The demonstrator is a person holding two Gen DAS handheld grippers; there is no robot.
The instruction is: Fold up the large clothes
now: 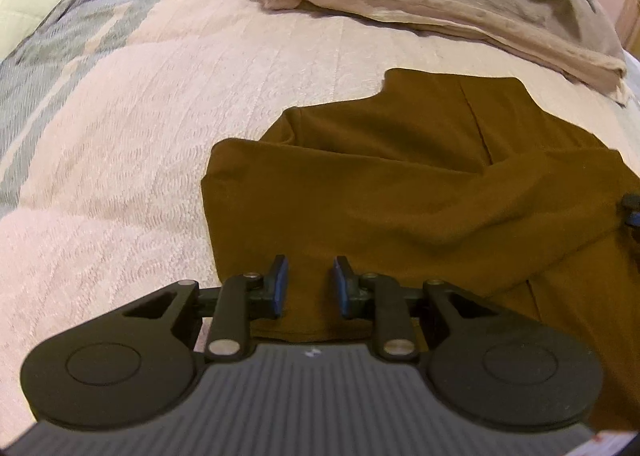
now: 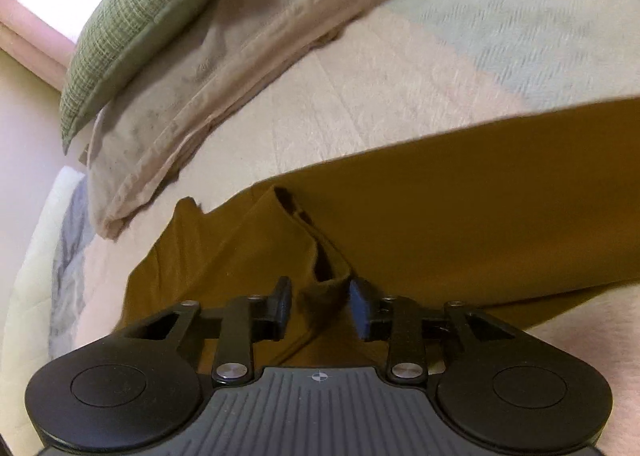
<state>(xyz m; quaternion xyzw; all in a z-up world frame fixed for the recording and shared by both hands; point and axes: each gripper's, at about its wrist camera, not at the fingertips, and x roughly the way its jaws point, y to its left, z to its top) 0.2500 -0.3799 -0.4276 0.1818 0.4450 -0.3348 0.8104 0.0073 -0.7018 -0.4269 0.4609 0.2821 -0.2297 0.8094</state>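
I see the mustard-brown fabric garment (image 1: 400,184) partly folded on the bed's pale pink textured quilt (image 1: 140,136), near the beige pillow (image 1: 420,4) with a green woven cushion (image 2: 136,32) on top. Left claw (image 1: 308,288) is spread apart over the garment's near edge, gripping nothing. Right claw (image 2: 320,306) is also apart, a bunched fold between its fingers, not pinched.

Smooth matt brown cloth is seen in the garment (image 1: 400,184), textured quilted fabric in the bedspread (image 1: 132,128), and matt black plastic in the left gripper (image 1: 308,284).
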